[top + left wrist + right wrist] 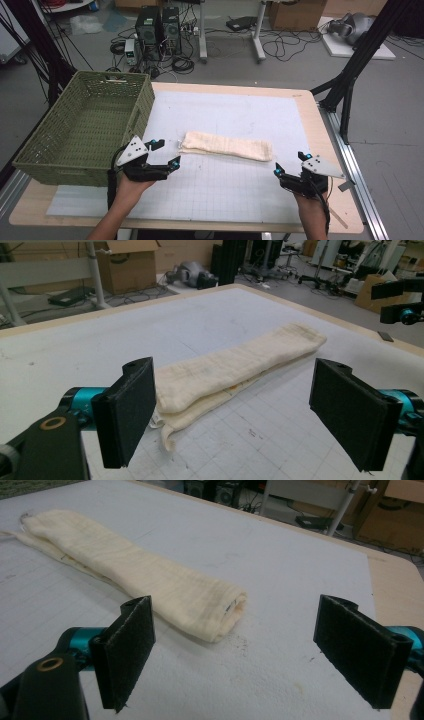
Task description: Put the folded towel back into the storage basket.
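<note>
At the far left of the tabletop point(310, 125) stands a green woven plastic basket point(85, 125), empty as far as the high view shows, its near right corner just behind the left claw point(167, 152).

The left claw hangs with its jaws spread wide and nothing between them. The folded cream towel point(227, 146) begins at about 2 o'clock from it, near but apart. In the left gripper view the towel's loose-edged end point(170, 415) lies just beyond the left pad point(125, 415) and runs away toward 1 o'clock.

The towel itself is a long, narrow, flat folded strip lying across the middle of the white grid mat point(225, 190), roughly level from left to right, clear of the basket.

The right claw point(291, 165) sits at about 4 o'clock from the towel's right end, also wide open and holding nothing. In the right gripper view the rolled fold end point(220, 615) lies ahead at about 11 o'clock, between the pads' line of sight but not yet reached.

I judge the step to be the approach, each claw lined up with one end of the towel before a grasp. The next move likely calls for both claws to advance and drop until a pad slides under each end, then pinch through all layers. The loose left edges may need a deeper bite so they don't fall open.
</note>
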Available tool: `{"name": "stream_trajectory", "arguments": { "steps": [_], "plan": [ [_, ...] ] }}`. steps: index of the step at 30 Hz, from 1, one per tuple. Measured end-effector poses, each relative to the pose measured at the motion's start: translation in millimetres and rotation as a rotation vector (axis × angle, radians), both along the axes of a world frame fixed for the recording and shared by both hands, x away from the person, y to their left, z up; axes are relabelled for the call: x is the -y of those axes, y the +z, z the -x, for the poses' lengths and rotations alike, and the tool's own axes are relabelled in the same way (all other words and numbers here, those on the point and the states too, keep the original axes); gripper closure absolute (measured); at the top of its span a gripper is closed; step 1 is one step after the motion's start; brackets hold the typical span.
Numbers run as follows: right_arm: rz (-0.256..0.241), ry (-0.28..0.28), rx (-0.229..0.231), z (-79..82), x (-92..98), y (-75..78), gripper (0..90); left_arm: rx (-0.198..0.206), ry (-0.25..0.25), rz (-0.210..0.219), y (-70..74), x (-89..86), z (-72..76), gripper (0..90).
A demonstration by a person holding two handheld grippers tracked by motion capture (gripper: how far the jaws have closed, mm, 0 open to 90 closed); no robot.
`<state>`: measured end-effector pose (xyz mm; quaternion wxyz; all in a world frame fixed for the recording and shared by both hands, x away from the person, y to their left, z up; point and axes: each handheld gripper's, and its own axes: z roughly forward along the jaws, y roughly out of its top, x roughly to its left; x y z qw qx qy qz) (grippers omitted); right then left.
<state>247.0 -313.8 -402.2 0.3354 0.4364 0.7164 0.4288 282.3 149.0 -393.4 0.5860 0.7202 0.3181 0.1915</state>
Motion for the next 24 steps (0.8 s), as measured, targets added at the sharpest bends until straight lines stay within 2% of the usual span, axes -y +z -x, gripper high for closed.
{"name": "stream_trajectory", "arguments": {
  "steps": [3,8,16,18,24],
  "plan": [
    [0.001,0.001,0.001,-0.2,-0.7,0.0,15.3,-0.013,-0.006,0.0,3.1,0.8,-5.3,19.2],
    [0.012,0.007,0.004,-0.5,-2.2,-0.3,15.3,-0.041,-0.017,-0.014,12.1,9.1,-23.1,19.2],
    [0.01,0.005,-0.002,-0.5,-0.6,-0.9,15.3,-0.068,-0.02,-0.021,14.1,23.5,-41.2,19.5],
    [0.01,0.005,-0.003,-1.0,-0.7,-1.2,15.3,-0.083,-0.026,-0.036,13.9,27.5,-44.5,20.3],
    [0.01,0.01,-0.004,-1.6,-0.5,-1.6,15.3,-0.096,-0.031,-0.041,14.0,35.0,-52.4,20.7]
  ]
}}
